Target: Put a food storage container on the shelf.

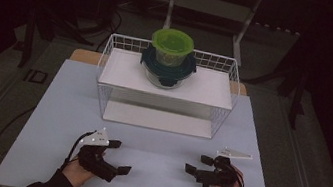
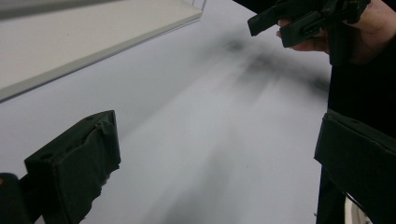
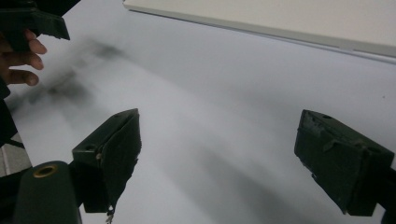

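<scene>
Resting: left gripper (image 1: 119, 156) and right gripper (image 1: 196, 163) low over the table (image 1: 156, 147), jaws spread, empty.
Rack (image 1: 109, 59): tubs (image 1: 170, 58) stacked on top.

Lime-green lidded container (image 1: 172, 47), translucent, stacked on a dark teal lidded container (image 1: 167, 68). White wire shelf rack (image 1: 109, 59) with white boards. Table top (image 1: 66, 108) pale lavender-blue, plain, no pattern. Left gripper (image 1: 119, 157) and right gripper (image 1: 196, 163) black, each topped by a pale grey plate. Sleeves black.
</scene>
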The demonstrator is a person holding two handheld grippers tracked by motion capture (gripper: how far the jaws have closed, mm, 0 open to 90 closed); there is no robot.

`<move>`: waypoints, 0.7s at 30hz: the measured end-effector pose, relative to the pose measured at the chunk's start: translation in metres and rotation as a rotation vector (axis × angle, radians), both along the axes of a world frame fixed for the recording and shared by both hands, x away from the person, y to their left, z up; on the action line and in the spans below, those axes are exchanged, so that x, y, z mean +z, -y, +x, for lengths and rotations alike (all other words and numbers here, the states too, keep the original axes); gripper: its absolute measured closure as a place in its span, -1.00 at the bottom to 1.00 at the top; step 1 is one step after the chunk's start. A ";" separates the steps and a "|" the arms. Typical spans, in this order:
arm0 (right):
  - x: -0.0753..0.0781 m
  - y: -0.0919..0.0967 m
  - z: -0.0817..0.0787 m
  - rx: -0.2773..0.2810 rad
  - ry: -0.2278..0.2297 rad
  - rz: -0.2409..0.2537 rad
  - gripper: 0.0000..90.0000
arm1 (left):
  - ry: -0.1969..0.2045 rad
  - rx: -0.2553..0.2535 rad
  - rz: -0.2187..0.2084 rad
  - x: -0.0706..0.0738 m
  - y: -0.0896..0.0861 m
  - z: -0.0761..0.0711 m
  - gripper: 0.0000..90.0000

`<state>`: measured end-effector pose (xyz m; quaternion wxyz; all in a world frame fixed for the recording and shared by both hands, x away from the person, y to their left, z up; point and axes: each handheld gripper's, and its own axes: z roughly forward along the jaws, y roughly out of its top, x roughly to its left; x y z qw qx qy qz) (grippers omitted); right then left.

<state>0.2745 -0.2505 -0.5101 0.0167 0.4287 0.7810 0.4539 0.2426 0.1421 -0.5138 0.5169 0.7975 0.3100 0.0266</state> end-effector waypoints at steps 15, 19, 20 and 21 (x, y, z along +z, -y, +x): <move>-0.006 -0.001 0.001 0.021 -0.011 -0.009 -0.68 | 0.012 -0.012 -0.010 -0.001 0.001 0.000 -1.00; -0.006 -0.002 0.001 0.031 -0.010 -0.018 -0.68 | 0.015 -0.010 -0.010 -0.002 0.001 0.001 -1.00; -0.006 -0.003 0.001 0.034 -0.013 -0.020 -0.68 | 0.013 -0.011 -0.012 -0.002 0.001 0.001 -1.00; -0.007 -0.003 0.001 0.035 -0.014 -0.019 -0.68 | 0.012 -0.011 -0.012 -0.003 0.001 0.001 -1.00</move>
